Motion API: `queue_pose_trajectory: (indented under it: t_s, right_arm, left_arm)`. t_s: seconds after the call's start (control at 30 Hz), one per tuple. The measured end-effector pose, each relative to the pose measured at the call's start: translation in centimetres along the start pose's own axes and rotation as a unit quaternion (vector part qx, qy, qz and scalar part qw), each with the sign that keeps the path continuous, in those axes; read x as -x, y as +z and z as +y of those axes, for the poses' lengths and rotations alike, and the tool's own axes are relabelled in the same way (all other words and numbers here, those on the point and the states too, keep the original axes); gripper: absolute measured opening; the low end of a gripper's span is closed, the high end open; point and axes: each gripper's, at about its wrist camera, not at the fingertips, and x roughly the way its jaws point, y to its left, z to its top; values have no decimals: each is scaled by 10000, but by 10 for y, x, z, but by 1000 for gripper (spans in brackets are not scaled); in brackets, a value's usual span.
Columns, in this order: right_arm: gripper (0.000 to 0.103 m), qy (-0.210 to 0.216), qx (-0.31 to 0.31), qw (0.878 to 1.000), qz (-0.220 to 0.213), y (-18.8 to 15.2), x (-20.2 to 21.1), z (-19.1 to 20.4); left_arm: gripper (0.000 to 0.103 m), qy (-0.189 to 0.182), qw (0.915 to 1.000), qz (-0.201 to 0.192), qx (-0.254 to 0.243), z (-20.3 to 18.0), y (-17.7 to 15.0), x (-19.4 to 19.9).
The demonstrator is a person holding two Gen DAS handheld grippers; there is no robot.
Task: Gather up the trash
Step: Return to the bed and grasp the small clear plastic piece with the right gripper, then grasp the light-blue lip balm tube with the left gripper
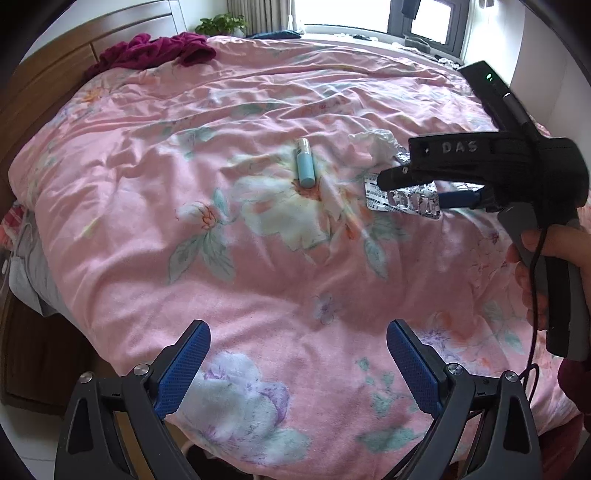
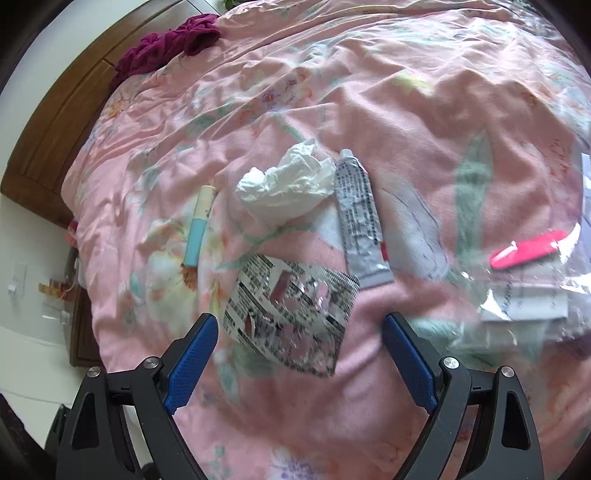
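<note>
A pink flowered quilt [image 2: 424,110] covers a bed, with several bits of trash lying near its middle. The right gripper [image 2: 299,354] hangs over a crumpled foil pill sheet [image 2: 291,314], jaws wide apart with nothing between the pads. The sheet lies flat on the quilt just ahead of them. Beyond it sit a wad of white tissue [image 2: 284,184], a grey ointment tube [image 2: 360,218] and a small blue and cream tube [image 2: 199,225]. The left gripper [image 1: 299,358] hovers nearer the foot edge, jaws also wide apart and empty.

The foil sheet is thin and flat on soft bedding, so the pads may slide over it or pinch quilt fabric along with it.

Only the right view shows the ointment tube, a clear plastic bag [image 2: 535,295] and a pink object [image 2: 528,249] toward the right edge. Only the left view shows the window [image 1: 369,14], a potted plant [image 1: 221,24] and the person's hand [image 1: 532,266].
</note>
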Motion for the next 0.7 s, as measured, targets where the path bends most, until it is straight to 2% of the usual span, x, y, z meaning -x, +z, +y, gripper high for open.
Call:
queue_pose_trajectory:
  t_s: [0.07, 0.1, 0.13, 0.17, 0.2, 0.23, 0.43, 0.57, 0.7]
  right_arm:
    - [88, 104, 85, 9999, -102, -1, 3, 5]
    - [78, 147, 186, 9996, -143, -3, 5, 9]
    - [59, 170, 268, 9994, -113, -4, 5, 12]
    - [49, 198, 320, 9992, -99, -6, 4, 14]
    - [31, 231, 325, 9991, -114, -7, 4, 15]
    - [25, 297, 292, 9990, -156, -8, 4, 14]
    - [16, 642, 198, 9974, -251, -6, 6, 12]
    - [12, 726, 393, 9961, -314, -8, 16, 20]
    - [8, 784, 426, 9952, -400, -11, 33, 19]
  left_arm:
    - [97, -11, 10000, 39, 35, 2, 0, -4]
    - [97, -24, 10000, 56, 62, 3, 0, -5]
    - [97, -42, 9999, 73, 91, 3, 0, -7]
    - [97, -66, 9999, 95, 114, 4, 0, -9]
    - [97, -71, 9998, 112, 123, 4, 1, -10]
    - [97, -64, 9998, 115, 122, 3, 1, -10]
    - [97, -51, 9999, 72, 102, 3, 9, -11]
    - [97, -37, 9999, -24, 108, 6, 26, -14]
    - [97, -172, 9997, -66, 141, 6, 50, -23]
